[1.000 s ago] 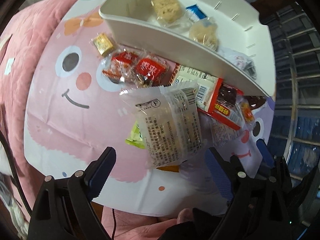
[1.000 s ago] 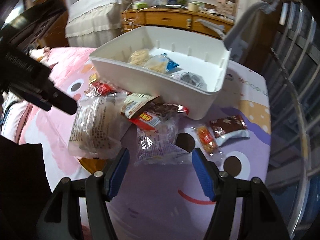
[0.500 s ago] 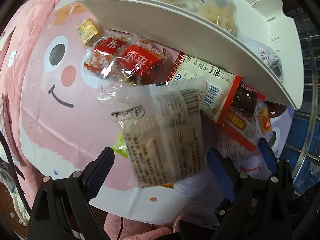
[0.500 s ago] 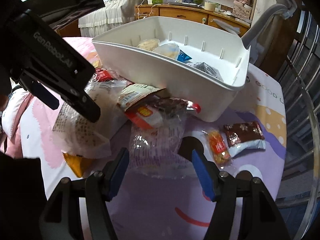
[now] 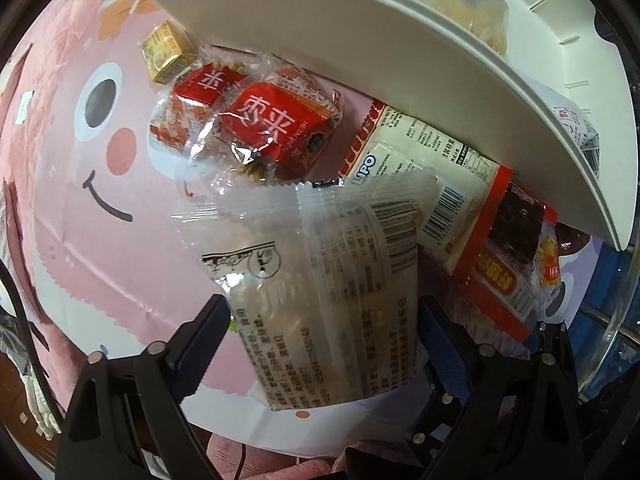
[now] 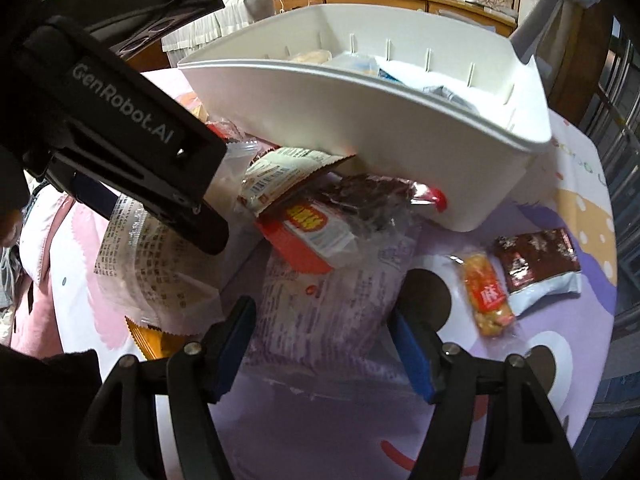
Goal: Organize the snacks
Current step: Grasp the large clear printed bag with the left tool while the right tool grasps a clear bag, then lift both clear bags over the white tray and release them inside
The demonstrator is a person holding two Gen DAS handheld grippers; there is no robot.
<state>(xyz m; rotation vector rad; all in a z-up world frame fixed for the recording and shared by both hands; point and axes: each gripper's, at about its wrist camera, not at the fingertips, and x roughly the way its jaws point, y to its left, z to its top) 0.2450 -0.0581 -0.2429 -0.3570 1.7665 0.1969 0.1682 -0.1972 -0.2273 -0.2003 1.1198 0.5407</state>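
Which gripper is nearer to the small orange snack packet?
Right. The right gripper is open just left of the small orange snack packet; the left gripper is far across the pile.

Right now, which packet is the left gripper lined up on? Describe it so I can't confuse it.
Start at the white bin; the snack pile lies against its near wall. Nearest the open left gripper, between its fingers, is the clear packet. Unlike the red-labelled packets behind it, it is see-through, with black print and a barcode.
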